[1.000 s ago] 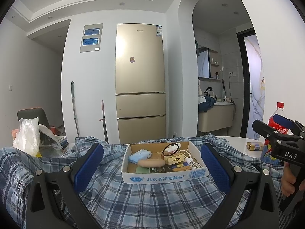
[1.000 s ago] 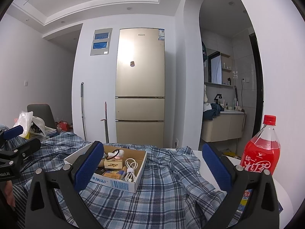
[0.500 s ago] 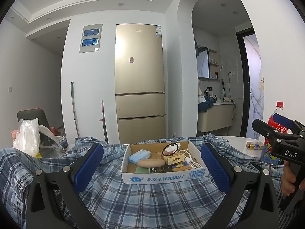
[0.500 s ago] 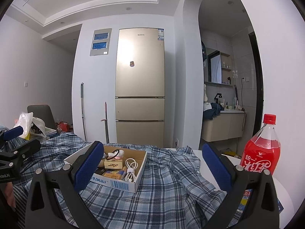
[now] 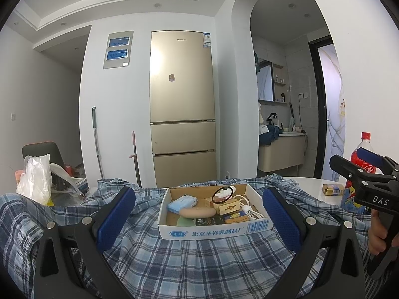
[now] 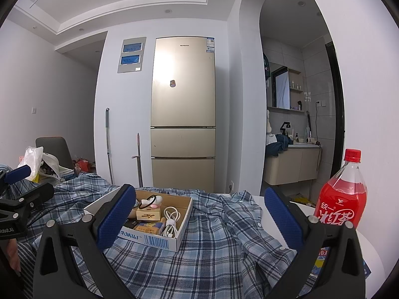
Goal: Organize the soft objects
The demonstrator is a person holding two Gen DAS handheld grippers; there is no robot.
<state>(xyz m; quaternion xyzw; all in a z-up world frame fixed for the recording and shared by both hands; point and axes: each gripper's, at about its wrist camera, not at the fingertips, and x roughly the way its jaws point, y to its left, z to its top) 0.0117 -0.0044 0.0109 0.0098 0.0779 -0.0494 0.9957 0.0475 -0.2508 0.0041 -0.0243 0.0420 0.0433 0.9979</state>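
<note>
the left gripper [image 5: 199,214] is hovering over a blue-and-white plaid cloth shirt [image 5: 174,261] that is lying spread across a white round table [image 5: 309,184], its blue-padded fingers [image 5: 116,214] standing wide apart and holding nothing. between them, a little farther off, an open white cardboard box [image 5: 214,231] with blue printing is sitting on the shirt, filled with small items: a light blue pack [image 5: 182,203], a beige oblong soft piece [image 5: 198,213], a coiled white cable [image 5: 249,208] and some small yellow cartons [image 5: 225,206]. the right gripper [image 6: 204,214] is also hanging with its fingers spread wide and empty, above the rumpled right part of the shirt, with the box near its left finger. a red drink bottle [image 6: 341,199] with a red cap is standing upright at the far right of the table. in the left wrist view the right gripper is showing at the right edge, held by a hand [image 5: 380,236]. a gold refrigerator [image 5: 183,124] is standing against the far wall, and what is probably a white plastic bag [image 5: 35,179] is sitting at the far left.
</note>
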